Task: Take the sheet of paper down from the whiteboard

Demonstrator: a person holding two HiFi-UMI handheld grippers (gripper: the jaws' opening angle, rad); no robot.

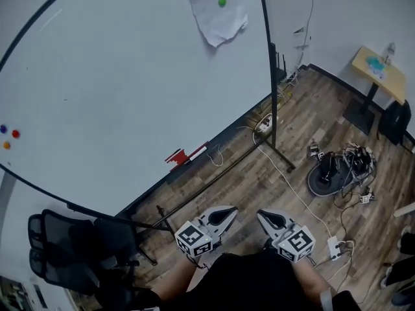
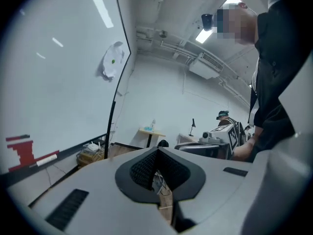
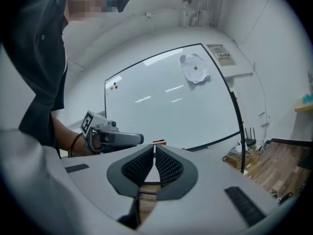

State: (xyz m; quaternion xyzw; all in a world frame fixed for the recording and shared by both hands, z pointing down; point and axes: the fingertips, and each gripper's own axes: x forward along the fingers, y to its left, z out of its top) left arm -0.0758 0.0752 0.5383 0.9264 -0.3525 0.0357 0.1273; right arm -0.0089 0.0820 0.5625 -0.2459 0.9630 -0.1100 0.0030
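So, left hand-held gripper (image 1: 228, 212) & right hand-held gripper (image 1: 262, 216) are shut tight, holding nothing. The sheet of paper (image 1: 219, 15) hangs on whiteboard (image 1: 130, 89) at 12 o'clock, top edge cut off in head view.

Grey tongs (image 1: 232, 209), black-and-white marker cubes (image 1: 194, 238), black top (image 1: 253, 280)
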